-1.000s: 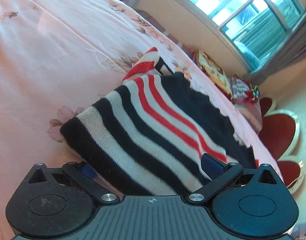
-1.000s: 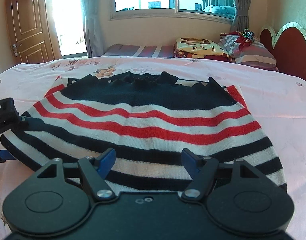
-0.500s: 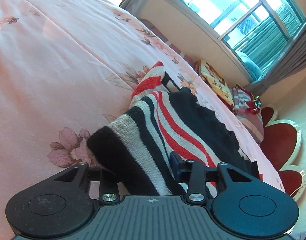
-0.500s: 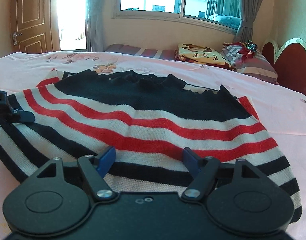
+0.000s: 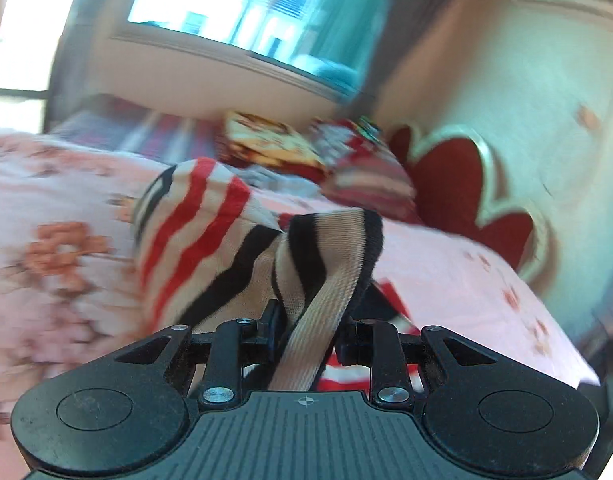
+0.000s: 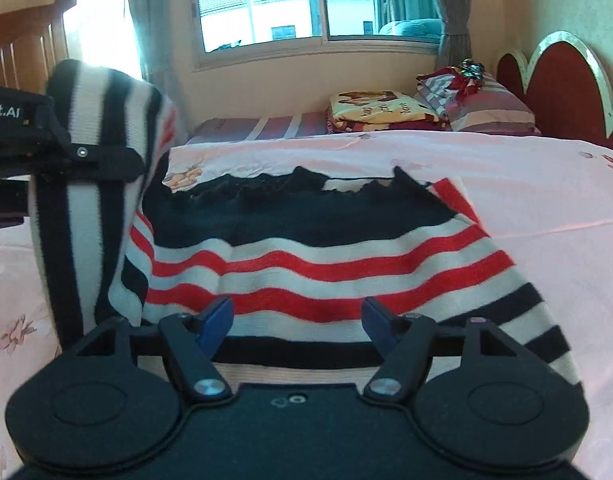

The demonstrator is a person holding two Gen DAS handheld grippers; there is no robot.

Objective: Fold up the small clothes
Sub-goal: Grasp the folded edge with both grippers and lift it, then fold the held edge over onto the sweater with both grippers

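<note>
A knitted sweater [image 6: 306,264] with black, white and red stripes lies spread on the pink floral bedsheet [image 6: 526,184]. My left gripper [image 5: 308,328] is closing on the sweater's left bottom corner [image 5: 326,248], and the cloth is pinched between its fingers. In the right wrist view that left gripper [image 6: 118,160] holds the corner raised well above the bed, with the striped cloth hanging from it. My right gripper [image 6: 298,314] hovers over the sweater's near hem. Its jaws are closing a little, but they still stand wide and pinch no cloth.
Folded blankets [image 6: 370,110] and striped pillows [image 6: 478,100] are piled at the head of the bed, under the window. A red scalloped headboard [image 6: 558,80] stands at the right. Pink sheet shows right of the sweater.
My left gripper shut on the sweater's left bottom corner, then lifted it off the bed and swung it up and rightward. The right gripper shifted only slightly over the hem.
</note>
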